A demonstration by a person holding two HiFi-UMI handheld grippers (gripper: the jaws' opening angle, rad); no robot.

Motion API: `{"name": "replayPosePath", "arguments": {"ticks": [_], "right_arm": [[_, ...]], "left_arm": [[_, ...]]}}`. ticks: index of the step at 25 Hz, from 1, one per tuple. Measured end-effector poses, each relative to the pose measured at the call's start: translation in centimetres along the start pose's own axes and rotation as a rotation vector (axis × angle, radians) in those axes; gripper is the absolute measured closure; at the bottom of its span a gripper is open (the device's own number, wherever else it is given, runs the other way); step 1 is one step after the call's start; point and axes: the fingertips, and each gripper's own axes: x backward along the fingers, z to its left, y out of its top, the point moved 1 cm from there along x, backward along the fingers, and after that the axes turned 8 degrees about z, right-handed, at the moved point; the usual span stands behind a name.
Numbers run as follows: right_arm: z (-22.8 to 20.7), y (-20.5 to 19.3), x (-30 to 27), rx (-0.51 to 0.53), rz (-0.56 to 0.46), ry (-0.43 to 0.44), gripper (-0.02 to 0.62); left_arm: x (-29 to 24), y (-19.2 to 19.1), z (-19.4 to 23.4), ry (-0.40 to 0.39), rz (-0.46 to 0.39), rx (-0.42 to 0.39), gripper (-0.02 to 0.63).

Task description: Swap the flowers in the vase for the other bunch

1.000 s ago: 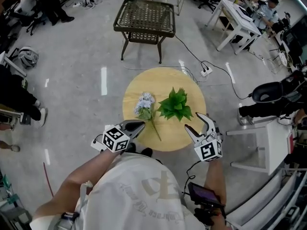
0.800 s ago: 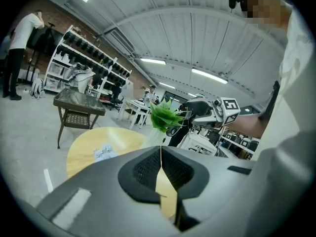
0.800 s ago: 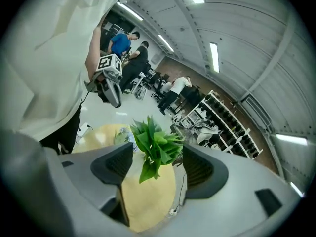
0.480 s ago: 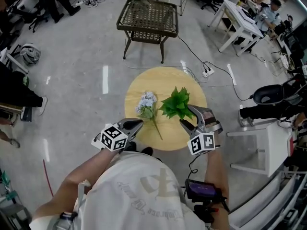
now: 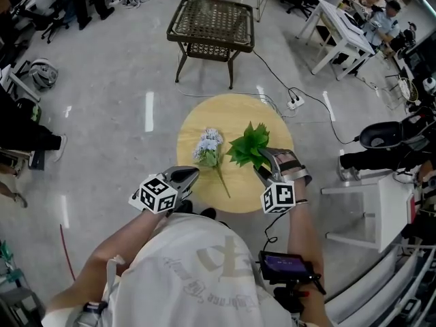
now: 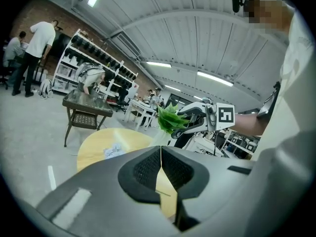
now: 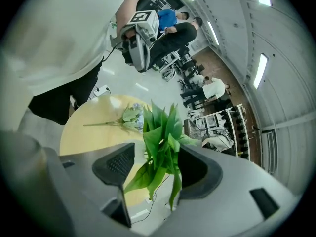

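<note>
A green leafy bunch [image 5: 249,148] stands upright on the round yellow table [image 5: 231,114]; its leaves hide the vase in the head view. In the left gripper view a pale vase [image 6: 161,138] shows under the leaves. My right gripper [image 5: 272,159] is open, and the lower leaves [image 7: 159,147] hang between its wide jaws without being pressed. A pale blue flower bunch [image 5: 207,146] lies flat on the table to the left, stem toward me. My left gripper [image 5: 191,176] is shut and empty, hovering at the table's near edge.
A dark wicker side table [image 5: 211,22] stands beyond the round table. A cable and power strip [image 5: 293,102] lie on the floor at the back right. White desks [image 5: 340,29], a black chair [image 5: 385,131] and a white stand [image 5: 361,203] are to the right. People are at the left edge.
My right gripper has moved up and left onto the green bunch while rolling, so its open jaws now straddle the leaves. The left gripper has stayed put.
</note>
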Motion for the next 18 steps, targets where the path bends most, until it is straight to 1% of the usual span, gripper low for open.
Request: {"name": "replayPosePath", "arguments": {"ticks": [1,3,6,8,12,18], "right_arm": [[0.2,-0.1,0.0,-0.002,0.004,-0.006,0.343],[0.1,-0.2,0.1,-0.011,0.009,-0.027,0.454],[-0.2,-0.3,0.2,-0.022,0.015,-0.053,0.489],[-0.4,-0.3,0.2,-0.029,0.017,-0.071,0.526],[-0.5,-0.3,0.3,-0.050,0.014,-0.100,0.558],[-1.3,-0.1,1.2,-0.094,0.005,-0.158,0.571]], "left_arm": [[0.0,-0.1,0.0,0.002,-0.001,0.003,0.597],[0.1,-0.1,0.0,0.004,-0.002,0.006,0.597],[0.2,0.1,0.1,0.004,-0.003,0.005,0.597],[0.3,0.3,0.1,0.002,-0.004,0.005,0.597],[0.2,0.2,0.0,0.001,0.000,0.003,0.597],[0.4,-0.2,0.1,-0.001,0.003,0.001,0.597]]}}
